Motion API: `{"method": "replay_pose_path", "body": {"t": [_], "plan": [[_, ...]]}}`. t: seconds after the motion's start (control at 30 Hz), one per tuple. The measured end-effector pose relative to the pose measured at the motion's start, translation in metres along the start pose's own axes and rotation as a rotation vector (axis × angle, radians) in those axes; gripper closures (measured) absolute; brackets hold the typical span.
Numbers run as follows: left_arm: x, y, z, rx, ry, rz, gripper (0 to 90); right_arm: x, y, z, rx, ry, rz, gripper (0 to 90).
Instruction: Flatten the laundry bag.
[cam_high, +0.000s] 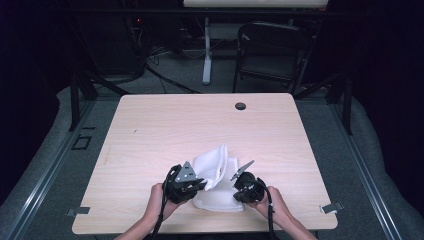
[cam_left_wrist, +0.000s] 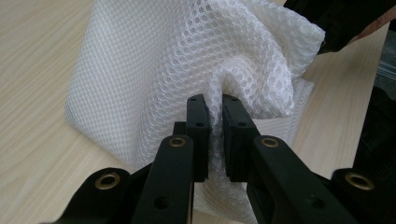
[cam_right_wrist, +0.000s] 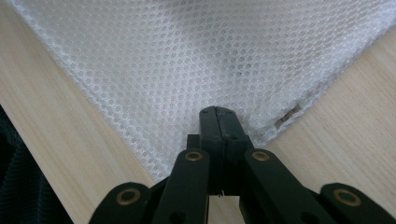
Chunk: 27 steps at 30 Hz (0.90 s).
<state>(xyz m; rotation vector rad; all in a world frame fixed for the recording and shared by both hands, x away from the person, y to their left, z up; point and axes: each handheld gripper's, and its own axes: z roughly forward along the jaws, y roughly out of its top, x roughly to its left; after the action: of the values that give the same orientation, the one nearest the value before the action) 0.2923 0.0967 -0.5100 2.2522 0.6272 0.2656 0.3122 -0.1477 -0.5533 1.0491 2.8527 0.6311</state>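
White mesh cloth (cam_high: 217, 177) lies bunched near the front of our wooden table (cam_high: 150, 130), and we pinch it with the left gripper (cam_left_wrist: 212, 109) and the right gripper (cam_right_wrist: 217, 114), both squeezed tight

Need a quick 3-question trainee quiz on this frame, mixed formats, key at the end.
1. True or false: the left gripper has a fold of the white mesh cloth pinched between its fingers.
2. What surface does the cloth lie on? A) wooden table B) metal tray C) floor
3. Fill in: the right gripper fingers are ___ (open/shut).

Key: 1 true; 2 A, the wooden table; 3 shut, at the cloth's edge, though a grip on it is not certain.
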Motion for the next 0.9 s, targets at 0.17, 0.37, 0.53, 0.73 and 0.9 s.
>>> {"method": "replay_pose_path", "body": {"t": [0.17,0.37,0.53,0.73,0.9], "plan": [[0.002,-0.002,-0.005,0.000,0.000,-0.006,83.1,-0.002,-0.001,-0.001,0.013,-0.002,-0.002,90.0],[0.005,-0.009,-0.014,-0.014,0.021,-0.017,83.2,-0.003,-0.003,-0.002,0.013,-0.004,0.007,90.0],[0.009,-0.017,-0.021,-0.044,0.048,-0.038,83.2,-0.005,-0.004,-0.003,0.022,-0.007,0.005,90.0],[0.011,-0.020,-0.024,-0.044,0.053,-0.047,83.2,-0.004,-0.004,-0.004,0.020,-0.024,0.002,90.0],[0.015,-0.026,-0.028,-0.039,0.049,-0.079,83.5,-0.004,-0.004,-0.004,0.022,-0.024,0.002,90.0]]}}
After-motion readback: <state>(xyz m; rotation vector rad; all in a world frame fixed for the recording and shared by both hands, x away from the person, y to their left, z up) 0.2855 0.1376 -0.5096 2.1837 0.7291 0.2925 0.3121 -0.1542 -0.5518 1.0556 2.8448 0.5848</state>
